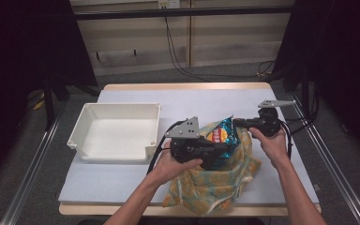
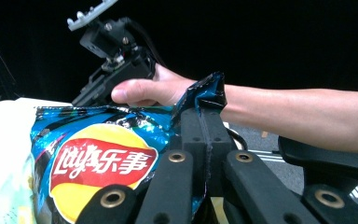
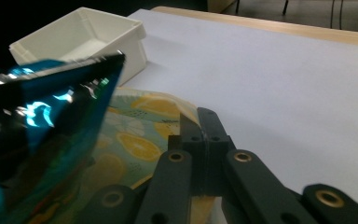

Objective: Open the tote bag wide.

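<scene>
A blue Lay's chip bag (image 1: pixel 220 136) stands half out of a yellow lemon-print cloth bag (image 1: pixel 215 183) near the table's front edge. My left gripper (image 1: pixel 225 148) is shut on the chip bag's top edge (image 2: pixel 204 114), with the foil pinched between the jaws. My right gripper (image 1: pixel 237 123) is shut on the cloth bag's rim (image 3: pixel 199 116) at the far right side of its mouth. In the right gripper view the chip bag (image 3: pixel 37 121) rises at left above the lemon-print cloth (image 3: pixel 135 144). In the left gripper view the bag's logo (image 2: pixel 102 158) faces the camera.
A white plastic bin (image 1: pixel 115 131), with nothing in it, stands on the table's left half, a short way from the cloth bag. The pale tabletop (image 1: pixel 192 98) lies bare behind and to the right. Dark stands and cables sit beyond the table.
</scene>
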